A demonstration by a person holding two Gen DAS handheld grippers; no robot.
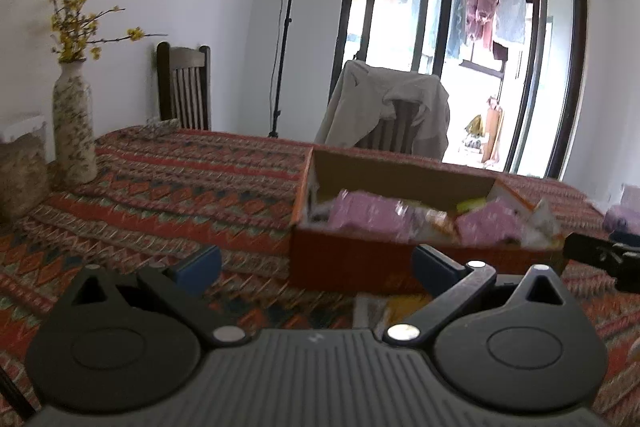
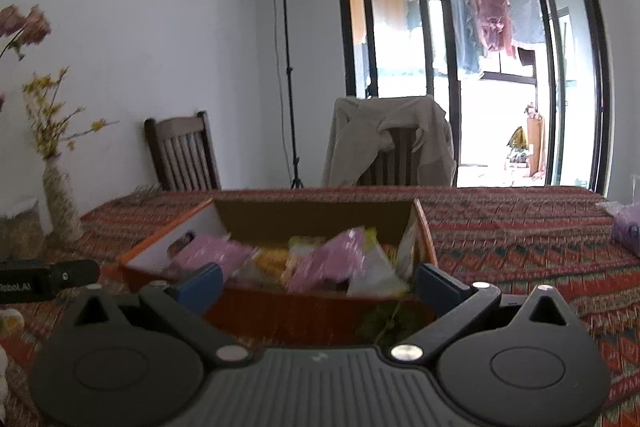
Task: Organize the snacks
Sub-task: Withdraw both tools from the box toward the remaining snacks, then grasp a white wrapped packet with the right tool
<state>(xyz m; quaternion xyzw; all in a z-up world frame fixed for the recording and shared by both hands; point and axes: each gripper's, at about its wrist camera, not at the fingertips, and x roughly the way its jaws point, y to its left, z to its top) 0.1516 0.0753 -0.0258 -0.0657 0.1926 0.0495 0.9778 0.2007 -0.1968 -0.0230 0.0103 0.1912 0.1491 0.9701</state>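
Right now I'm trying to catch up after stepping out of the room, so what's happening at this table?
A person is sorting snacks with two handheld grippers. An orange cardboard box on the patterned tablecloth already holds a jumble of packets, mostly pink snack packets with some yellow ones. The left gripper and right gripper are both open and empty, poised just in front of the box. More pink packets lie loose on the table to the right.
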